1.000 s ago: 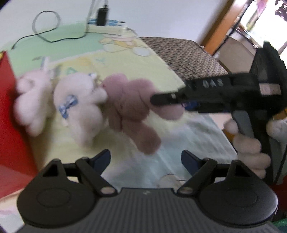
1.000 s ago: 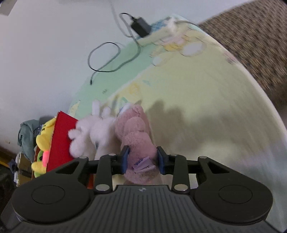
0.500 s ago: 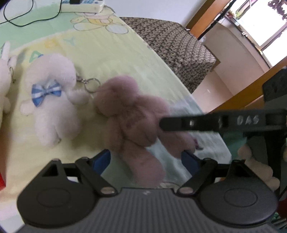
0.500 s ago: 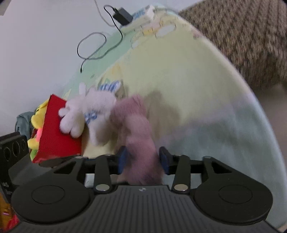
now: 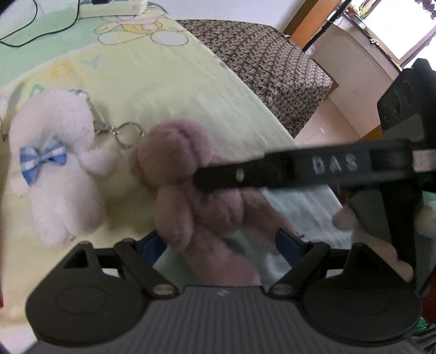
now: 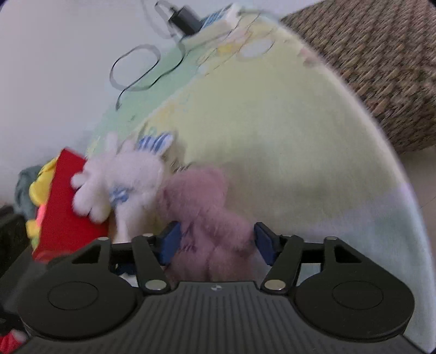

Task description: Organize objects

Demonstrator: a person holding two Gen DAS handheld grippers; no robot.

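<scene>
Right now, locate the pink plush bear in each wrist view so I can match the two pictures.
Left wrist view: the pink plush bear lies centre frame, its legs reaching down between the blue finger pads.
Right wrist view: the pink plush bear sits low centre, between the open fingers.
Shared landmark: the white plush with the blue bow, just left of it in both.

Bed (image 5: pixel 169 89) spread with a pale yellow-green cartoon-print sheet. At mid-left of the left wrist view, white plush bear (image 5: pixel 54 166) with blue bow and keyring; pink plush bear (image 5: pixel 179 174) just beside it at centre. Power strip (image 5: pixel 114 6) and black cable (image 5: pixel 30 32) at upper left.
</scene>
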